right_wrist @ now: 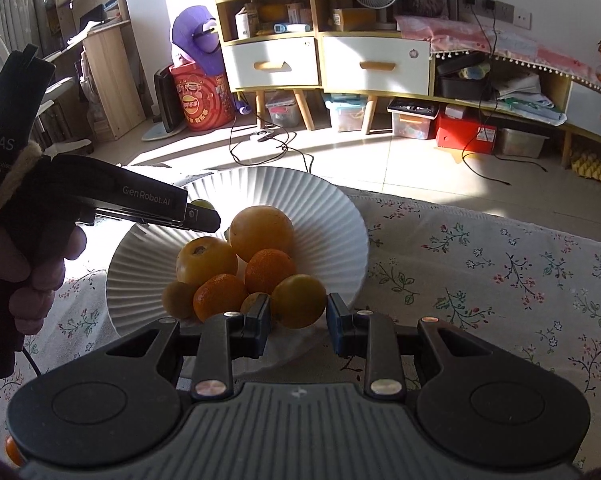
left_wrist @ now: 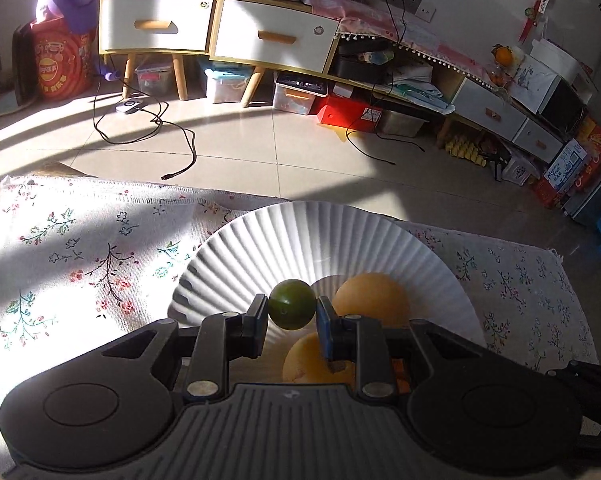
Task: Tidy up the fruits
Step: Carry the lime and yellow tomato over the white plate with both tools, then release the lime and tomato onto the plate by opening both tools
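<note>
Green lime [left_wrist: 292,304] pinched in our left gripper [left_wrist: 292,312] over the white ribbed plate [left_wrist: 300,240], our right gripper [right_wrist: 298,312] clamped on a yellow-orange fruit [right_wrist: 299,301] at the plate's pile.

Left tool [left_wrist: 292,312] clamped, right tool [right_wrist: 298,320] nearly shut, both angled downward

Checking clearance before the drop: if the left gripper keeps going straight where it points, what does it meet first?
Probably the white fluted plate. The left gripper holds a green fruit over it, aimed down past the oranges. Depth is unclear.
</note>
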### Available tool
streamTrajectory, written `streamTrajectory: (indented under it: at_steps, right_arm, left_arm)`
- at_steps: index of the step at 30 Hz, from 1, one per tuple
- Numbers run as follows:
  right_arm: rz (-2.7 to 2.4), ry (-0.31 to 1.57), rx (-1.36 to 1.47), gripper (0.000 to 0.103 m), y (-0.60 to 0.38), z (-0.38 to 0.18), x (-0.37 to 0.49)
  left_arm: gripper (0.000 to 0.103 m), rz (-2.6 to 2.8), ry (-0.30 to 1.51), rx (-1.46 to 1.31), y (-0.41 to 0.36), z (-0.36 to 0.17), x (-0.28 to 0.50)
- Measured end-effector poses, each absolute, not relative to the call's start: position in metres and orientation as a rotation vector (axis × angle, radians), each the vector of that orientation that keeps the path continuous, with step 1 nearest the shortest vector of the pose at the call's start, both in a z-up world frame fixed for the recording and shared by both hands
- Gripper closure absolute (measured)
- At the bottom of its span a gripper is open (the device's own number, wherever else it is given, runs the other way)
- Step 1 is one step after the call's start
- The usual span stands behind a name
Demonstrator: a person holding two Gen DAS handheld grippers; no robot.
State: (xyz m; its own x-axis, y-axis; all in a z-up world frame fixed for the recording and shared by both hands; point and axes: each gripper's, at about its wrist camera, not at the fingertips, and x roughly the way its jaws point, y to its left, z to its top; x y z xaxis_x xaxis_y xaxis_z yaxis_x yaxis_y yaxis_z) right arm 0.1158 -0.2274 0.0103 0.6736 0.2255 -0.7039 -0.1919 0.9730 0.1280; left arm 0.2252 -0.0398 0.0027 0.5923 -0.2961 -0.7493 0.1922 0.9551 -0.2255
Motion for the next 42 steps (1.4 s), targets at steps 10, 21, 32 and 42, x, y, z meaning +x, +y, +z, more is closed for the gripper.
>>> streamTrajectory:
  at_steps: [10,21,32,42]
  right_arm:
    - [0.239,0.793,0.056,0.076,-0.228,0.01,0.118]
    - [0.237,0.794,0.066,0.066,-0.231,0.012,0.118]
    - [0.242,0.784,0.064,0.052,-0.231,0.019,0.112]
    - [0.24,0.795,0.082,0.033,-0.231,0.025,0.1]
  left_arm:
    - [0.091,-0.294,0.914,-0.143,-0.04,0.0,0.231]
    - [0.073,-0.289,0.893,-0.114,-0.039,0.004,0.228]
    - [0.06,-0.28,0.867,-0.071,-0.032,0.013,0.214]
    - [0.04,-0.291,0.845,-0.044,-0.017,0.021,0.188]
